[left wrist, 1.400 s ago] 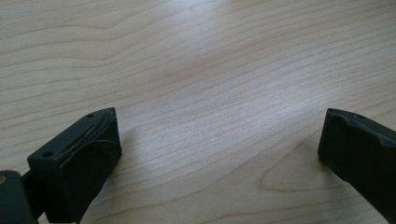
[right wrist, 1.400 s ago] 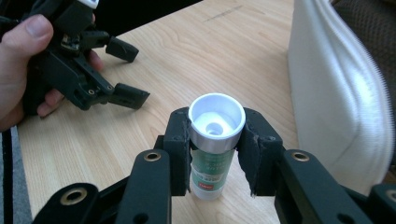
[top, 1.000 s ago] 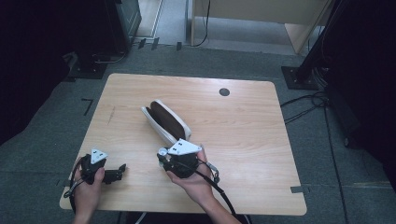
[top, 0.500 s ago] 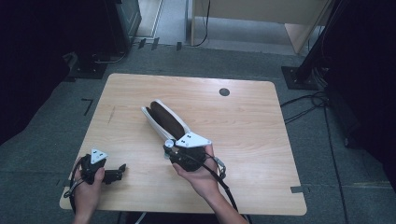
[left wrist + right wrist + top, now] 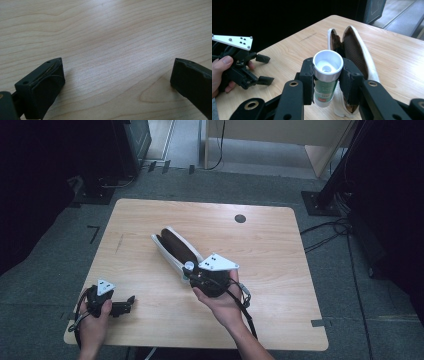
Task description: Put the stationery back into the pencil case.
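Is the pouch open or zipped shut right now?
Open. The pouch gapes on the table; its two white-edged sides stand apart and the brown lining shows between them.

White-capped green tube (image 5: 325,82) upright, cap up, just before the gaping white brown-lined case (image 5: 359,55).

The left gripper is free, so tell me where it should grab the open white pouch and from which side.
Grip the pouch by its near white flap, coming in from the left gripper's side. The flaps stand up on edge and spread, thin enough for the open jaws, and the right gripper, holding the white-capped tube, crowds the other end.
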A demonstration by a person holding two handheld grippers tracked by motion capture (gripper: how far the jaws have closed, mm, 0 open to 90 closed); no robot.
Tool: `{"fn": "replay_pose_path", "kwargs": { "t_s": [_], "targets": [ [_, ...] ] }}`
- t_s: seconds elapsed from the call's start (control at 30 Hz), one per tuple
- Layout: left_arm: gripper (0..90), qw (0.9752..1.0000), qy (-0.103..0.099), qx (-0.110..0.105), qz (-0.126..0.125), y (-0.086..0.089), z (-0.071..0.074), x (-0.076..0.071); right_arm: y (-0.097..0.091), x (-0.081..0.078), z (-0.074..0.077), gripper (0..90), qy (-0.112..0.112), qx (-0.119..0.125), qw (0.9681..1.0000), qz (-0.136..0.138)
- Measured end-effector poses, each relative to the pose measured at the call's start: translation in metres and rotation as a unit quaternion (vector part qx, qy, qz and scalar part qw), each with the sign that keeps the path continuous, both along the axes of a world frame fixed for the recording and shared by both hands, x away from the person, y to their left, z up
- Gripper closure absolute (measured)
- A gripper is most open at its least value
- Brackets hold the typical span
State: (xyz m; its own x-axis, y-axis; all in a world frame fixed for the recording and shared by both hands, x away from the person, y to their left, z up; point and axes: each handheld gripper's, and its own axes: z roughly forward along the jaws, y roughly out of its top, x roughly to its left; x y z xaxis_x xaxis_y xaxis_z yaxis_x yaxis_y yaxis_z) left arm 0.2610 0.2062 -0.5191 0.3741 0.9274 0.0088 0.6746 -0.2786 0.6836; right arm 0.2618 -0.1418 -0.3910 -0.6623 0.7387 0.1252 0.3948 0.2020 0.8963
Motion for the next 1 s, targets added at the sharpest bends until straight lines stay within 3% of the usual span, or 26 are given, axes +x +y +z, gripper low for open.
{"fn": "replay_pose_path", "kwargs": {
  "t_s": [0.4, 1.0],
  "targets": [
    [0.0, 1.0, 0.001, 0.001, -0.001, 0.0, 0.0, 0.0, -0.014, 0.005, 0.005, 66.6, -0.006, -0.009, 0.9997, -0.023],
    [0.0, 1.0, 0.0, 0.001, -0.001, 0.0, 0.0, 0.0, -0.004, 0.032, 0.008, 66.6, -0.017, -0.031, 0.9986, -0.039]
  ]
}}
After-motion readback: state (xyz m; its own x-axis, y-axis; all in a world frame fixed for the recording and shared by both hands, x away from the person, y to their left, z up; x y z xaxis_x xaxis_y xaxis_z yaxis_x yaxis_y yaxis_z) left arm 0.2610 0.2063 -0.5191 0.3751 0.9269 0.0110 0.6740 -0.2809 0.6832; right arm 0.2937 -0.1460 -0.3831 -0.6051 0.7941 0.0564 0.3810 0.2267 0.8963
